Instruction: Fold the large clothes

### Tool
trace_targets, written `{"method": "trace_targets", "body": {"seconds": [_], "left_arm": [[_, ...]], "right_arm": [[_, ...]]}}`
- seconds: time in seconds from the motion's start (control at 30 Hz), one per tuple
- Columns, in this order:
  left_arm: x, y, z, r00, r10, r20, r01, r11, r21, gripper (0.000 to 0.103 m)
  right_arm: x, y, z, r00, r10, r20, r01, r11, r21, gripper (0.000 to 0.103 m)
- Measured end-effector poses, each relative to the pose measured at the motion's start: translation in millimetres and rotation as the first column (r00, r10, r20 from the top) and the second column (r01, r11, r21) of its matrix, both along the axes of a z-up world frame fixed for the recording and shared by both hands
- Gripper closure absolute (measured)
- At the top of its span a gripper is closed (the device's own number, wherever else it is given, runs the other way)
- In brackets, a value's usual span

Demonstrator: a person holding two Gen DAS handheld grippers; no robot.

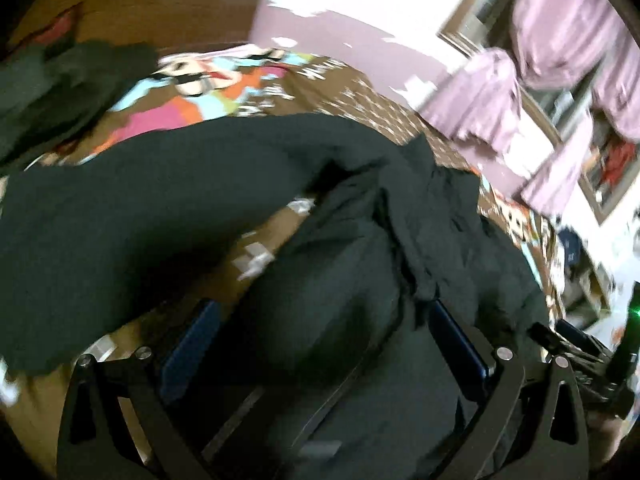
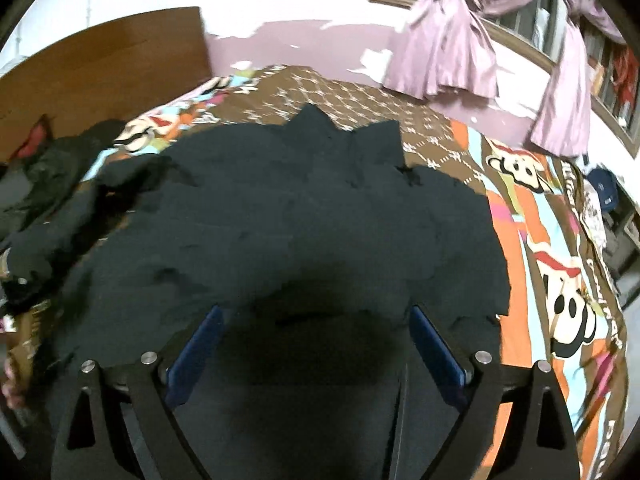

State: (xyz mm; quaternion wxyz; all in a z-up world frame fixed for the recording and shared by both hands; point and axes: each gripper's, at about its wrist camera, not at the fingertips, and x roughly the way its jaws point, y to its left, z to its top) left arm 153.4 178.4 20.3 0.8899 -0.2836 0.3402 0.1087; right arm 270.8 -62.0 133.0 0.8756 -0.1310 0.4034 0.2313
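Observation:
A large black garment (image 2: 304, 216) lies spread on a bed with a brown, orange and blue cartoon bedsheet (image 2: 536, 240). In the right wrist view my right gripper (image 2: 316, 312) is open, its blue pads (image 2: 200, 344) wide apart just above the garment's near part. In the left wrist view the same garment (image 1: 168, 208) is bunched and partly lifted, with folds draped over my left gripper (image 1: 320, 308). Its blue pads (image 1: 192, 344) stand wide apart with cloth lying between them. The view is blurred.
A pile of other dark clothes (image 2: 44, 184) lies at the bed's left by the wooden headboard (image 2: 100, 64). Purple curtains (image 2: 444, 52) hang at a window on the right. The pile (image 1: 52, 88) and the sheet (image 1: 192, 96) show in the left view too.

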Motion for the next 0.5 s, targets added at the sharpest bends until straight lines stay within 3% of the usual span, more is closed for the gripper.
{"method": "trace_targets", "body": {"seconds": [0.13,0.23,0.3,0.37,0.5], "left_arm": [[-42,34,-2,0.992,0.123,-0.024,-0.124,0.988,-0.095,0.001],[-71,62,-10,0.975,0.220,-0.028,-0.221,0.956,-0.195,0.001],[-87,79,-13,0.957,0.291,-0.015,-0.285,0.923,-0.258,0.001],[-102,95,-19,0.925,0.380,0.007,-0.355,0.870,-0.342,0.001],[-115,121,-33,0.876,0.481,0.040,-0.399,0.769,-0.500,0.001]], "right_arm": [[-25,15,28,0.998,0.038,-0.056,-0.040,0.999,-0.028,0.009],[-35,35,43,0.993,0.072,-0.088,-0.078,0.995,-0.066,0.009],[-36,52,48,0.991,0.094,-0.098,-0.103,0.991,-0.088,0.009],[-32,70,51,0.988,0.124,-0.092,-0.134,0.985,-0.112,0.009],[-10,106,40,0.986,0.155,-0.059,-0.162,0.977,-0.138,0.008]]}}
